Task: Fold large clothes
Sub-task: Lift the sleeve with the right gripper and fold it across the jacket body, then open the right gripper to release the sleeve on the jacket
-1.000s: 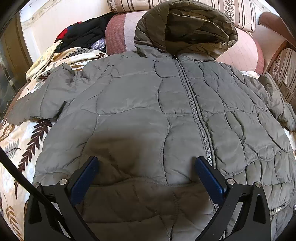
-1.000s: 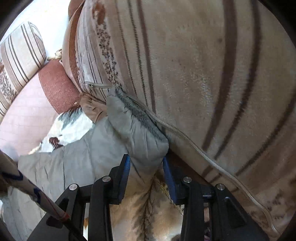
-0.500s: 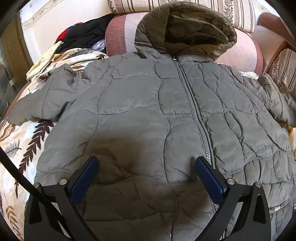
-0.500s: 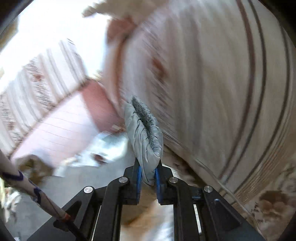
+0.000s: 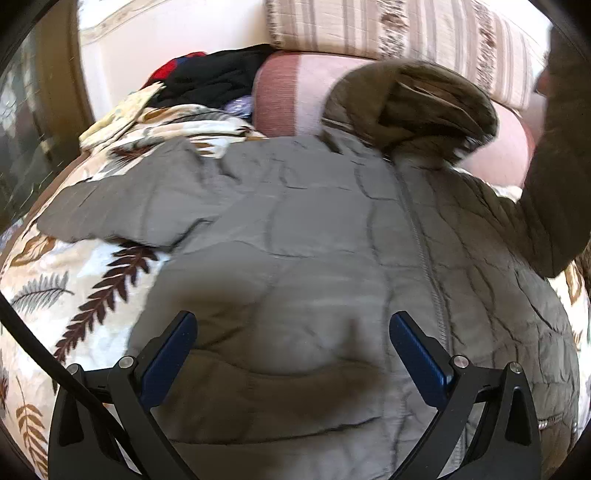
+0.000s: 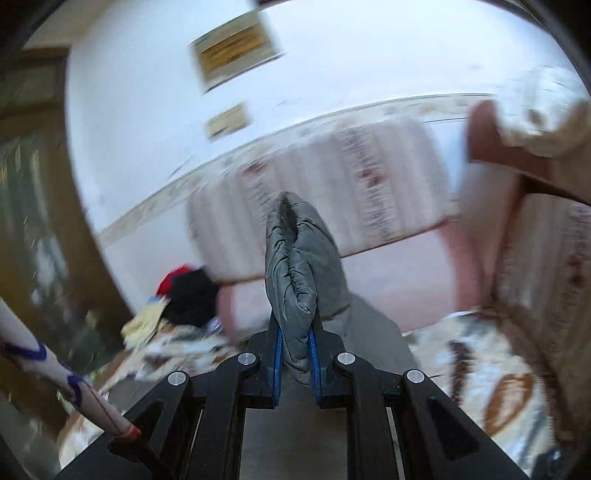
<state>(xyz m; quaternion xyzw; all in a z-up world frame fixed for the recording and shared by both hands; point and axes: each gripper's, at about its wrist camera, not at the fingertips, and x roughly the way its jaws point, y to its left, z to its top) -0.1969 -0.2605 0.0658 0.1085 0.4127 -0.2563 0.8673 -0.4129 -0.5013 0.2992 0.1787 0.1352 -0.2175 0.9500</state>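
Note:
A grey quilted hooded jacket lies front up on a leaf-patterned bedspread, its hood against a pink bolster. My left gripper is open and hovers over the jacket's lower front. The jacket's right sleeve is lifted high at the right edge of the left wrist view. My right gripper is shut on that sleeve's cuff and holds it up in the air. The left sleeve lies spread out to the left.
A pile of black and red clothes sits at the back left. Striped cushions and a pink bolster line the back. A dark wooden cabinet stands to the left. A sofa arm is at the right.
My right gripper shut on the sleeve cuff, then lifted it up and swung it leftward over the jacket. My left gripper shifted slightly, staying open over the jacket.

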